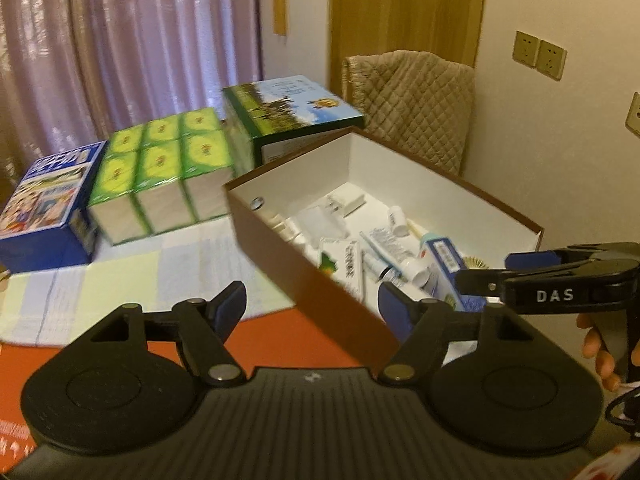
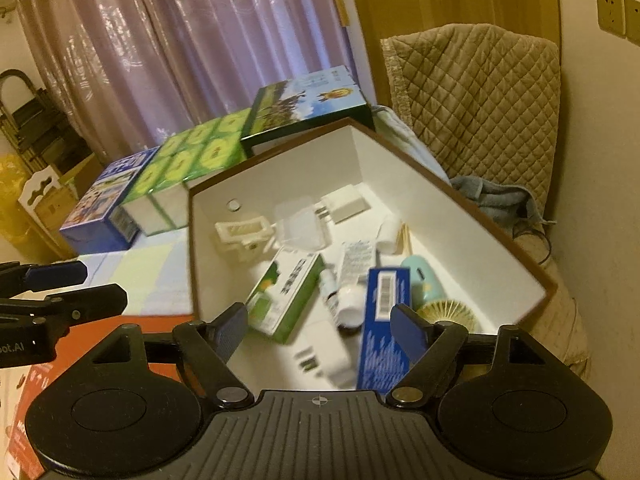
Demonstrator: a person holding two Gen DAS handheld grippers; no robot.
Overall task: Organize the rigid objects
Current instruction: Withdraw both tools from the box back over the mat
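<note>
A brown box with a white inside [image 1: 304, 284] [image 2: 280, 176] stands on the table and holds several small items: a blue carton [image 2: 384, 332] [image 1: 444, 264], a green and white carton [image 2: 288, 292] [image 1: 344, 264], white bottles [image 2: 348, 300], a white charger [image 2: 344, 204], a mint round item [image 2: 420, 280]. My left gripper [image 1: 312, 304] is open and empty, with the box's near wall between its fingers. My right gripper [image 2: 318, 324] is open and empty above the box's contents. It shows from the side in the left wrist view [image 1: 480, 272].
Behind the box stand a pack of green tissue boxes [image 1: 168, 168], a blue carton [image 1: 44, 208] and a green-blue landscape box [image 1: 292, 116]. A quilted chair [image 2: 480, 100] stands at the right by the wall. An orange surface [image 1: 272, 340] lies below the grippers. Curtains hang behind.
</note>
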